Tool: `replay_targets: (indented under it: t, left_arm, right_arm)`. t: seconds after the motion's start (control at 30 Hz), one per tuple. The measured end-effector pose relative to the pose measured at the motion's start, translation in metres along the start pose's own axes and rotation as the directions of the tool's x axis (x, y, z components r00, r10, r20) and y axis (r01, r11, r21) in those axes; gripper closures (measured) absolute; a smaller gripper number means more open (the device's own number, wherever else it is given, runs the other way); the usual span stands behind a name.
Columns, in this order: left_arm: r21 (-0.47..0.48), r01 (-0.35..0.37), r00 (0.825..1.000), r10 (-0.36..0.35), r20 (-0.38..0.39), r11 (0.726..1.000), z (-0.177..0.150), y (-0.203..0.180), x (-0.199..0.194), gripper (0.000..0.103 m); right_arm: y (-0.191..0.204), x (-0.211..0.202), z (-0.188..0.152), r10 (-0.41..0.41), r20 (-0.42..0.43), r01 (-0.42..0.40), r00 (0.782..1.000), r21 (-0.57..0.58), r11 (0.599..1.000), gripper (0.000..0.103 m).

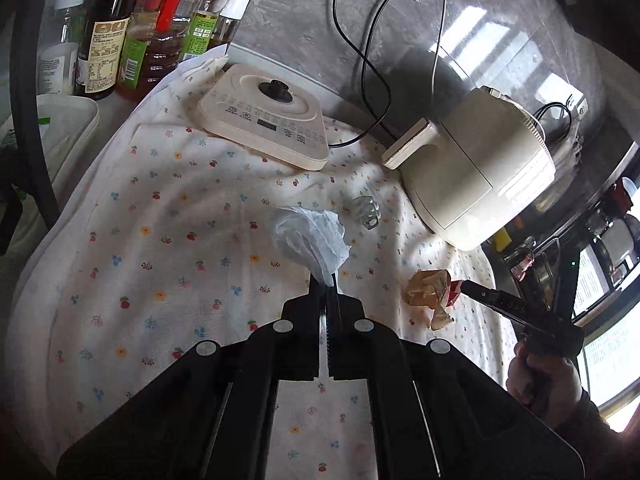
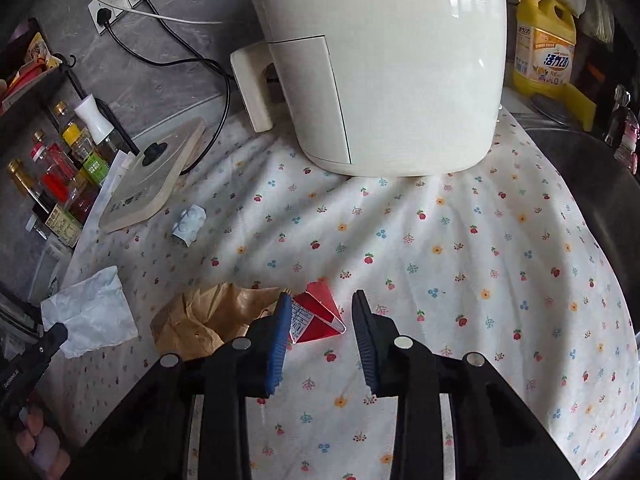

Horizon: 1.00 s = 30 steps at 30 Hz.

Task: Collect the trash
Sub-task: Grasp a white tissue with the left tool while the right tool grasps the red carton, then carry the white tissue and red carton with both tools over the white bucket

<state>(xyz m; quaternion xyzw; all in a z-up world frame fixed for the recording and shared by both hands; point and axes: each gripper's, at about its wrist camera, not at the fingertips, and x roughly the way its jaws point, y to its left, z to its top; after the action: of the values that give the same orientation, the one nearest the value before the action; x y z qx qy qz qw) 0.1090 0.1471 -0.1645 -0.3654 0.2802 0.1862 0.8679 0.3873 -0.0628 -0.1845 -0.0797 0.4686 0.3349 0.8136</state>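
Left gripper (image 1: 326, 280) clamped on white tissue (image 1: 310, 236), lifted above cloth (image 1: 168, 216); right gripper (image 2: 322, 320) wide open, red wrapper (image 2: 318, 312) lying between jaws, brown paper (image 2: 208, 316) just left

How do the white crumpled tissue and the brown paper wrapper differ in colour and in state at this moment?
The white tissue is white and thin; the brown paper wrapper is tan and stiffer-looking. The tissue is pinched in the shut left gripper above the floral cloth; the wrapper lies on the cloth, ungripped, beside the open right gripper. A red scrap lies beside the wrapper; the tissue is alone. Both are crumpled.
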Motion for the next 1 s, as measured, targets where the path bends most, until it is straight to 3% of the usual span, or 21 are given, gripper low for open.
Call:
replay_targets:
  t: [0.13, 0.17, 0.33, 0.57, 1.0]
  left_arm:
    - [-0.001, -0.013, 1.000, 0.013, 0.002, 1.000, -0.004, 0.000, -0.005, 0.100]
    - [0.001, -0.014, 1.000, 0.014, 0.004, 1.000, -0.005, 0.000, -0.006, 0.100]
    - [-0.001, 0.013, 1.000, -0.013, 0.012, 1.000, -0.005, 0.003, -0.010, 0.100]
    - [0.047, 0.080, 0.997, -0.081, 0.008, 0.996, 0.008, 0.006, -0.013, 0.100]
    - [0.173, 0.207, 0.976, -0.216, 0.035, 0.963, 0.049, -0.014, -0.032, 0.100]
  right_arm:
    - [-0.005, 0.013, 0.003, -0.021, -0.009, 0.021, 1.000, 0.011, 1.000, 0.100]
    - [-0.005, 0.013, 0.002, -0.030, -0.006, 0.030, 1.000, 0.009, 0.999, 0.101]
    - [-0.001, -0.002, -0.002, -0.060, 0.036, 0.059, 0.998, 0.011, 0.998, 0.102]
    - [-0.004, -0.040, -0.019, -0.104, 0.094, 0.094, 0.990, 0.103, 0.990, 0.102]
    - [-0.026, -0.125, -0.092, -0.193, 0.156, 0.143, 0.969, 0.286, 0.947, 0.102]
